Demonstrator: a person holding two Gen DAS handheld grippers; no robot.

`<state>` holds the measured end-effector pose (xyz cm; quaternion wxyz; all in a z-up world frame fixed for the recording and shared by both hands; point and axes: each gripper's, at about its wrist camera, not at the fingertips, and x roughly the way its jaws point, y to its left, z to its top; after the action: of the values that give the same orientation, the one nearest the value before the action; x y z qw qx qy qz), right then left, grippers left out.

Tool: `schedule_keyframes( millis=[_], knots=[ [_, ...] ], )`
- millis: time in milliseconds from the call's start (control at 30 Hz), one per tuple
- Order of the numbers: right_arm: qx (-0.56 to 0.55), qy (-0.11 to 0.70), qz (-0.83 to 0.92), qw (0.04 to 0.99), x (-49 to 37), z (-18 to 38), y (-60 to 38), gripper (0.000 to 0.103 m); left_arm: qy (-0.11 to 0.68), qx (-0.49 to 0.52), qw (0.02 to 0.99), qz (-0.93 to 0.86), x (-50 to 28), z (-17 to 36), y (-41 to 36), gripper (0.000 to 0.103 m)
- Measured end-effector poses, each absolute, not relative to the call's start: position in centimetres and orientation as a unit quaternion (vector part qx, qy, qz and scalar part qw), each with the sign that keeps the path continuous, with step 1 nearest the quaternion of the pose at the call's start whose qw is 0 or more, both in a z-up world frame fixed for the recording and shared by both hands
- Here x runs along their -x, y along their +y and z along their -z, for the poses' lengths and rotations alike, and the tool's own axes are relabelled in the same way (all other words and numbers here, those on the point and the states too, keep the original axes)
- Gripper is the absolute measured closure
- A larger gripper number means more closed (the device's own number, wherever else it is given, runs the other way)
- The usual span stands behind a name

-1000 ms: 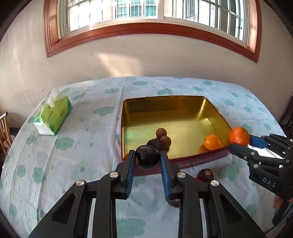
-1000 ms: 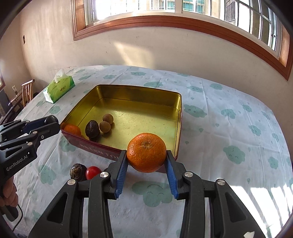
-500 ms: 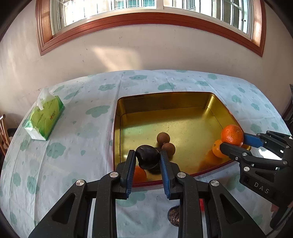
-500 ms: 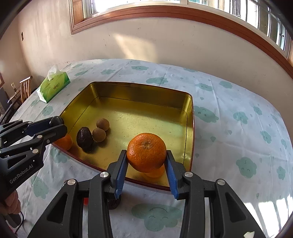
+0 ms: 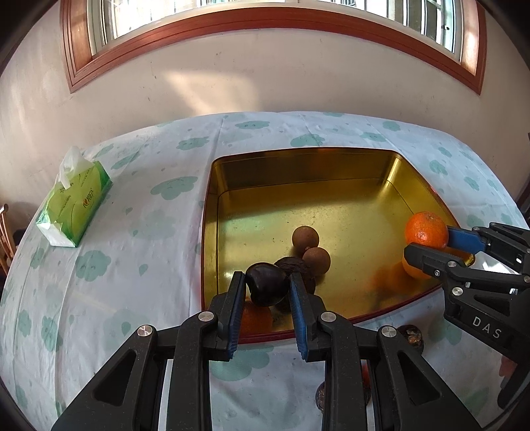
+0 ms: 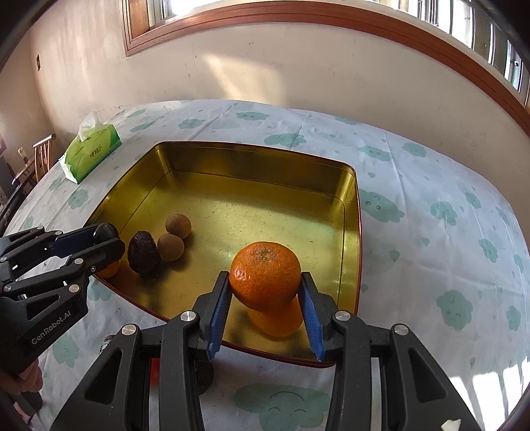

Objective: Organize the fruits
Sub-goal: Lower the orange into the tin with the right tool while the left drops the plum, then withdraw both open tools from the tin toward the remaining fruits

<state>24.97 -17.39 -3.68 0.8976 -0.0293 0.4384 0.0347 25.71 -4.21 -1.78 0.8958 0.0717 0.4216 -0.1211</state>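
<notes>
Sunlit cream wall and a wood-framed window (image 5: 265,20) sit behind a table (image 5: 139,232) draped in a white cloth with pale green cloud prints. Far left on that cloth, a green tissue box (image 5: 76,205) with a white tissue poking up. Moving right, the gold tin tray (image 5: 314,165), shiny inside with a dark red outer rim, lies near the table's middle.

Over the tray's near-left corner, the left gripper (image 5: 266,288) is clamped tight on a dark plum (image 5: 266,288), glossy, almost black and smooth. Just behind it on the tray floor lies a wrinkled dark fruit (image 6: 143,253), and beside that 2 round brown longans (image 6: 175,236), matte and tan, touching each other. A small orange fruit (image 5: 255,320) peeks out under the left gripper's fingers, inside the tray.

Further right, the right gripper (image 6: 265,291) pinches a bright mandarin (image 6: 265,275) between its blue pads (image 6: 220,311), pebbled skin, stem scar up, held above the tray's near-right corner. Another orange (image 6: 276,320) rests directly beneath it on the tray floor. Outside the tray, on the cloth near the front rim, lies 1 more dark wrinkled fruit (image 5: 410,338).
</notes>
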Motion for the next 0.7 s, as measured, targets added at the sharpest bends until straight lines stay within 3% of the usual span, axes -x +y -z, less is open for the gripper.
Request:
schedule_keyframes(
  millis=[233, 367, 700],
  knots=[
    [0.031, 0.438, -0.034, 0.898, -24.7, 3.6, -17.3, 0.061, 0.423, -0.072, 0.895, 0.121, -25.6, 1.6, -4.2, 0.073],
    [0.032, 0.432, -0.033, 0.9, -24.0, 3.1, -17.2, 0.059, 0.413, -0.082, 0.899, 0.12, -24.8, 1.1, -4.1, 0.062],
    [0.033, 0.413, -0.034, 0.91, -19.3, 1.2, -16.4, 0.059, 0.402, -0.073, 0.904, 0.128, -20.5, -0.4, -3.3, 0.062]
  ],
)
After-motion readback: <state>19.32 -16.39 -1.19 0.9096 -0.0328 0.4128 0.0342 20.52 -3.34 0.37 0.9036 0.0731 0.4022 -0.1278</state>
